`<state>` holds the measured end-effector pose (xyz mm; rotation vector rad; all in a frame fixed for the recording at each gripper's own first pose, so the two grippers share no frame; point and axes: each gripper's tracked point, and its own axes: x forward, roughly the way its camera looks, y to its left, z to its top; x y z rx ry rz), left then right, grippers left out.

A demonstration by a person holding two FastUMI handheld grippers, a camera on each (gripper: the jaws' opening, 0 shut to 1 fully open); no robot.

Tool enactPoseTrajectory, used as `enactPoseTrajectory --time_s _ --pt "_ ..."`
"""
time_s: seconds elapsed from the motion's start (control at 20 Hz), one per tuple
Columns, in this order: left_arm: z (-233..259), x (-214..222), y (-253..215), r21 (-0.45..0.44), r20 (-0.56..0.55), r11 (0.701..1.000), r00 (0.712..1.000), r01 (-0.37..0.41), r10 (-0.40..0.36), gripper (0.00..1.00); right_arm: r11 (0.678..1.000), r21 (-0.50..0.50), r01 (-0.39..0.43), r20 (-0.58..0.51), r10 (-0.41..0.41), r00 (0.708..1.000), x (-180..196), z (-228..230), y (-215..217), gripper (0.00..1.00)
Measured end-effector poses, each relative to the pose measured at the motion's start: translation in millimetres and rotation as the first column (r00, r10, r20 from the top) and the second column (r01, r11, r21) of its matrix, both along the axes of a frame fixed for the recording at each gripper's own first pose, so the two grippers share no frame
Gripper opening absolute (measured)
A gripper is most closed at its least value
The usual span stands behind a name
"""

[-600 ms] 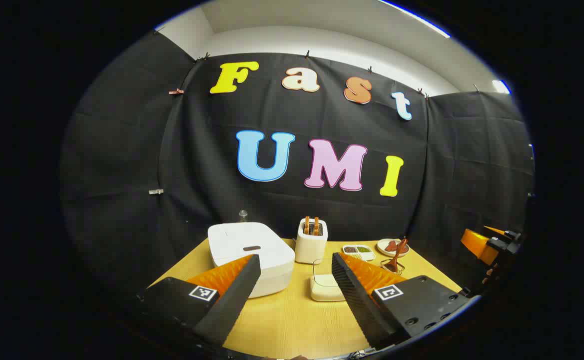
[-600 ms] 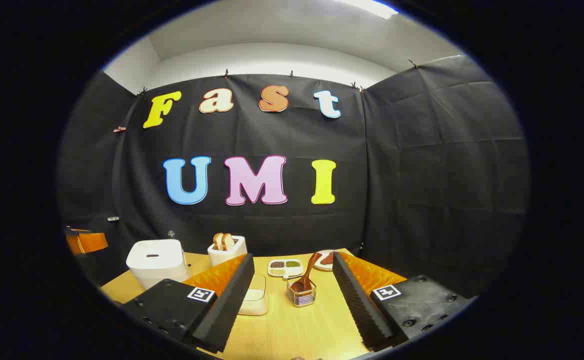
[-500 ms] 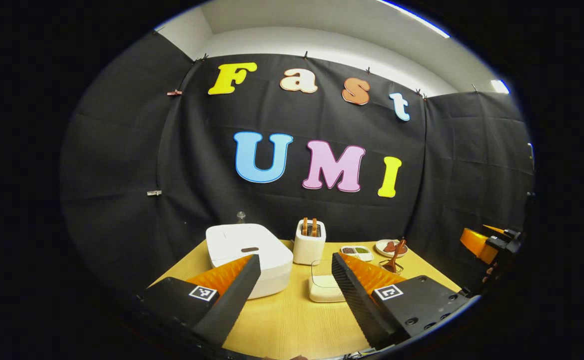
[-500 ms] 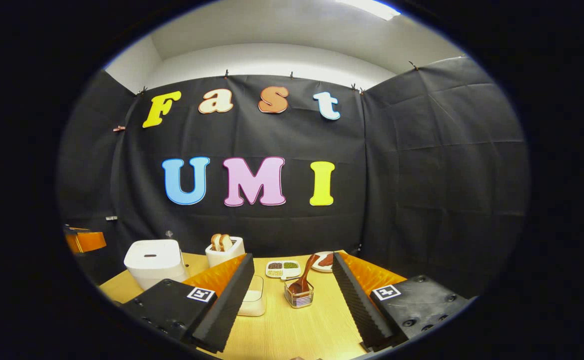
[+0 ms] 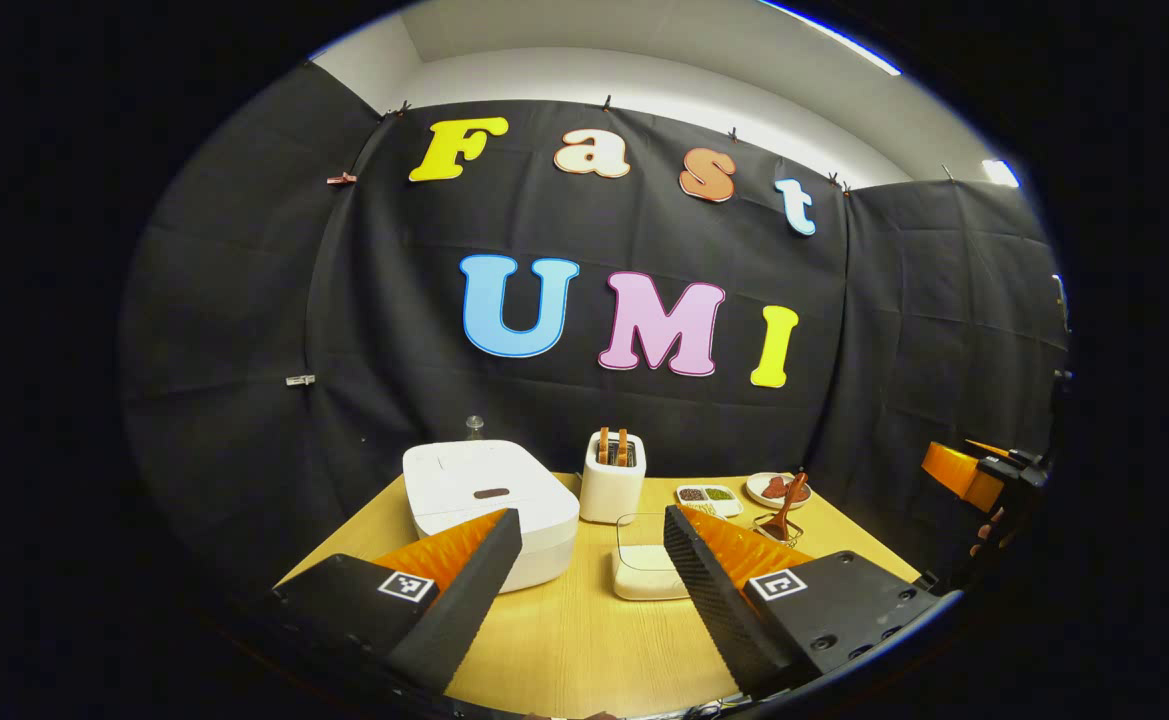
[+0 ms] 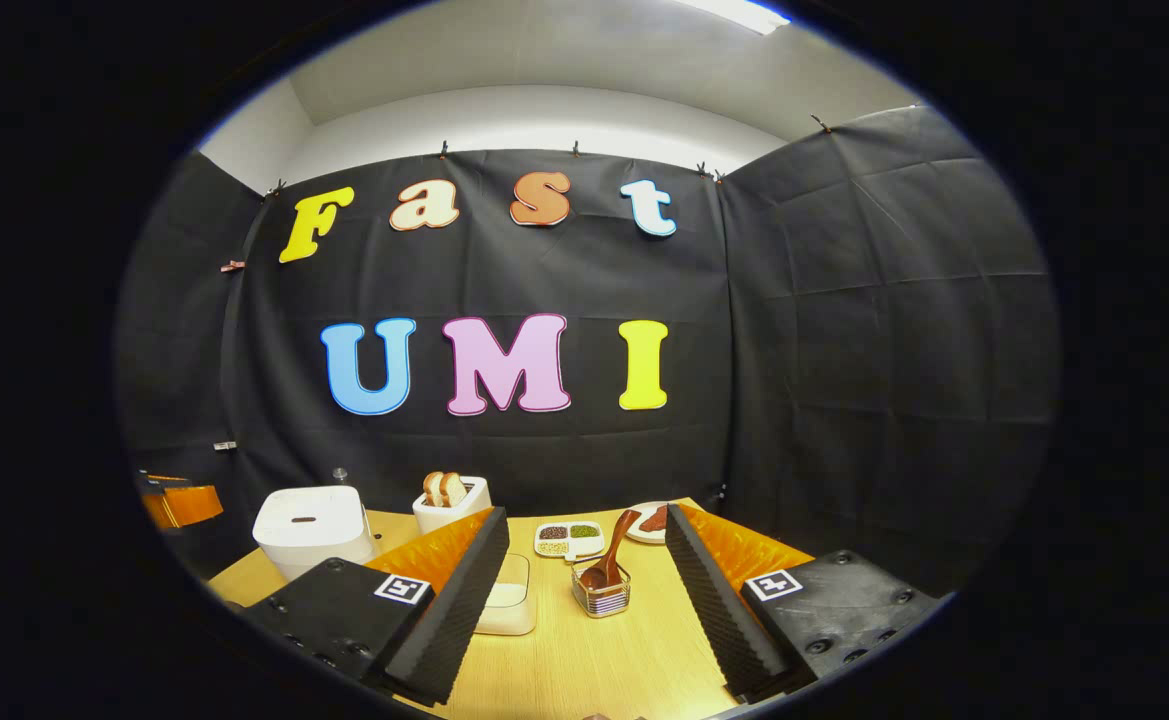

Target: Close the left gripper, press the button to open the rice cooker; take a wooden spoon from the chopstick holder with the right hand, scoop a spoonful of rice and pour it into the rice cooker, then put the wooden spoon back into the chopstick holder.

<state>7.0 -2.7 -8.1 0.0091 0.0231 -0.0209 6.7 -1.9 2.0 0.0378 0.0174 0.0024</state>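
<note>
task at start: white square rice cooker (image 5: 489,505) lid down on yellow wooden table (image 5: 584,640), button unpressed. left gripper (image 5: 592,580) fingers apart, empty. right gripper (image 6: 584,590) fingers apart, empty; brown wooden spoon (image 6: 612,550) upright in clear chopstick holder (image 6: 602,590). all steps left.

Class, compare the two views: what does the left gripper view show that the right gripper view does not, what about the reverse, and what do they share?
Left gripper view: the left gripper open in front, the right gripper at the right edge.
Right gripper view: the right gripper open in front, the left gripper at the left edge.
Shared: the shut rice cooker, toaster, wooden spoon in its holder, table.
</note>
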Motion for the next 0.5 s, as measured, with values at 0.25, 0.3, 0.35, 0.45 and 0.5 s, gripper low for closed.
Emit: enactPoseTrajectory --time_s 0.25,0.3,0.35,0.45,0.5 --pt "-5.2 4.3 3.6 -0.012 -0.015 1.000 1.000 0.009 -0.009 0.98 1.000 -0.001 -0.006 -0.027 0.006 1.000 1.1 -7.1 4.1 0.98" --pt "-5.2 6.6 5.4 -0.011 -0.016 1.000 1.000 0.006 -0.006 0.98 1.000 0.000 -0.008 -0.027 0.008 1.000 2.1 -7.9 5.1 0.98" --pt "-5.0 8.6 8.2 -0.009 -0.015 1.000 1.000 0.002 -0.002 0.98 1.000 -0.001 -0.010 -0.027 0.010 1.000 3.8 -8.2 6.0 0.98" --pt "-4.0 15.0 11.4 -0.010 -0.019 1.000 1.000 -0.010 0.010 0.99 1.000 -0.005 -0.003 -0.027 0.003 1.000 9.0 -9.5 5.0 0.98" --pt "-1.4 17.8 12.7 -0.010 -0.018 1.000 1.000 -0.014 0.014 0.99 1.000 0.001 0.002 -0.028 -0.002 1.000 12.9 -9.5 4.2 0.98"
